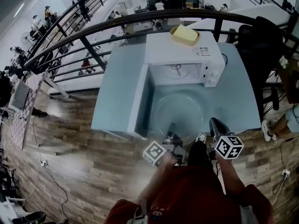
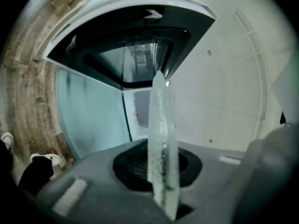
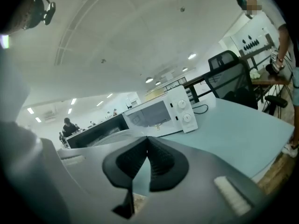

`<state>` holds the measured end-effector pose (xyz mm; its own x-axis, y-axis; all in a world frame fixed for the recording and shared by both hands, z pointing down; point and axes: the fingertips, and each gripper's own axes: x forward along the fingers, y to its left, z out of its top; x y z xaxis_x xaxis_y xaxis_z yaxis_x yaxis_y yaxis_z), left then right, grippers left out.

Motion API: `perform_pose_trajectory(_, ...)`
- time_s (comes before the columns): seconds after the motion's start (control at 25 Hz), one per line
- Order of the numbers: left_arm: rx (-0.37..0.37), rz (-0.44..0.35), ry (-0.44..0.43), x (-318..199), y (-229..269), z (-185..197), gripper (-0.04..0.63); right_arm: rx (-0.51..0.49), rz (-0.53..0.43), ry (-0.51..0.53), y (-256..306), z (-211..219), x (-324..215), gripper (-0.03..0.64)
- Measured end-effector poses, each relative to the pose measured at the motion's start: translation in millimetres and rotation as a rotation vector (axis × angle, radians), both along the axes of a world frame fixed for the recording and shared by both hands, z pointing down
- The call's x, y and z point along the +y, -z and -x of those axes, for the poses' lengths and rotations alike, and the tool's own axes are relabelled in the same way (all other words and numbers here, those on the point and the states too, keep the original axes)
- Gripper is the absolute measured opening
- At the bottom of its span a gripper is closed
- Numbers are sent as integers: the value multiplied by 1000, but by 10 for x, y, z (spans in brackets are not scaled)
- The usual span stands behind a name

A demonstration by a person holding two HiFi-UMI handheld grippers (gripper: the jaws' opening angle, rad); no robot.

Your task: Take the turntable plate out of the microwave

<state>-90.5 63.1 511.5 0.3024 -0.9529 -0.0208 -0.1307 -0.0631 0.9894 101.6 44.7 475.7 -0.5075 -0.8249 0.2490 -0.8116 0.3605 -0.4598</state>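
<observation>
Blue table [image 1: 117, 97] below; left gripper [image 1: 171, 128] pinches the glass plate [image 1: 180, 111], its rim barely visible. Right gripper's [image 3: 145, 146] clamped shut, empty.

The place is an open-plan office, seen from a raised gallery. In the head view a dark metal railing [image 1: 140, 20] curves from 9 to 2 o'clock, and beyond it, at 11 to 12 o'clock, a lower level holds rows of white desks [image 1: 122, 7] with people [image 1: 81, 1] among them. The gallery has a wood-plank floor [image 1: 84, 162] with cables [image 1: 46, 171] trailing at 8 o'clock. A pale blue worktop [image 1: 117, 92] carries a white microwave [image 1: 180, 48], and a black office chair [image 1: 261, 45] stands at 2 o'clock. The right gripper view shows a white ceiling with strip lights [image 3: 191, 56].
</observation>
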Motion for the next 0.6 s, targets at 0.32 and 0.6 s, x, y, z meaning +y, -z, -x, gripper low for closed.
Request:
perform_pose_trajectory(0.32, 10, -40, 23, -12, 309, 26, 23, 225, -195, 22, 466, 18, -33, 0)
perform_pose_trajectory(0.6, 21, -68, 69, -39, 574, 89, 23, 368, -361, 24, 836, 87, -35, 2)
